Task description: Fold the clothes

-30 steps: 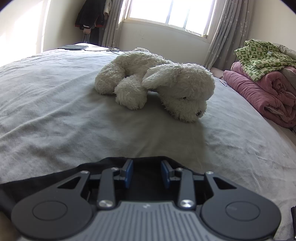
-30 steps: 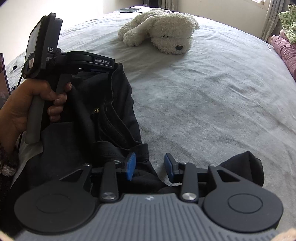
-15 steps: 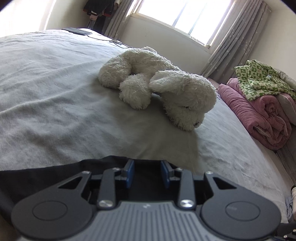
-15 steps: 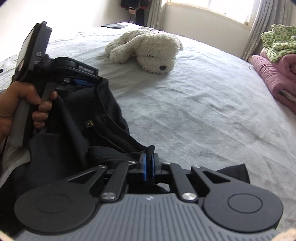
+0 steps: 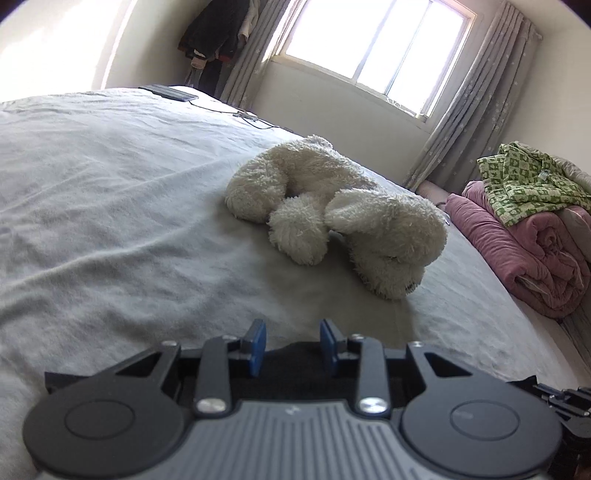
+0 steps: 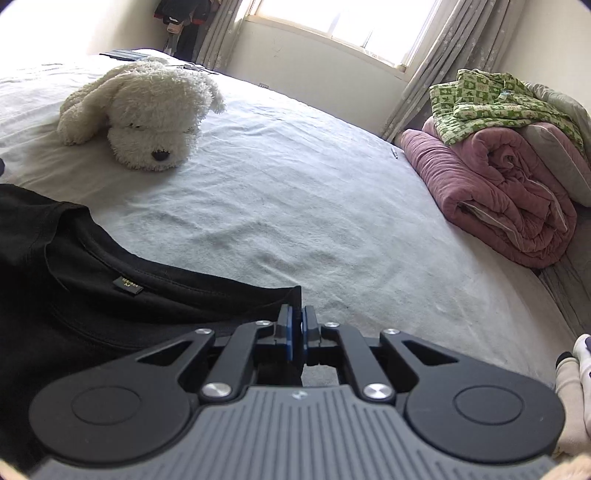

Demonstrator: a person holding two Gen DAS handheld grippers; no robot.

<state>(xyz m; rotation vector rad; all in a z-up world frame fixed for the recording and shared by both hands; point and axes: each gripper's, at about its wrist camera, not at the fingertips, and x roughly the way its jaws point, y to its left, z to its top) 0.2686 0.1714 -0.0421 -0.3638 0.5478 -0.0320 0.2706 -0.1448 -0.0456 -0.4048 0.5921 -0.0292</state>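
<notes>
Grey bedding (image 6: 332, 206) is spread over a wide bed under a bright curtained window (image 5: 373, 55), with a white plush dog (image 5: 340, 218) lying on it and a pink quilt (image 6: 498, 192) rolled at the right edge. On the left, the left gripper (image 5: 291, 345) is held partly spread, black cloth lying between its blue pads; whether it is gripped cannot be told. On the right, the black T-shirt (image 6: 92, 295) is laid out flat on the near bedding and its shoulder edge is pinched by the right gripper (image 6: 295, 334), whose jaws are pressed together.

Both wrist cameras are looking low and close across the grey bed (image 5: 129, 221) toward the window (image 6: 332, 22), sharing the plush dog (image 5: 332, 218) and pink quilt (image 6: 498, 192).
</notes>
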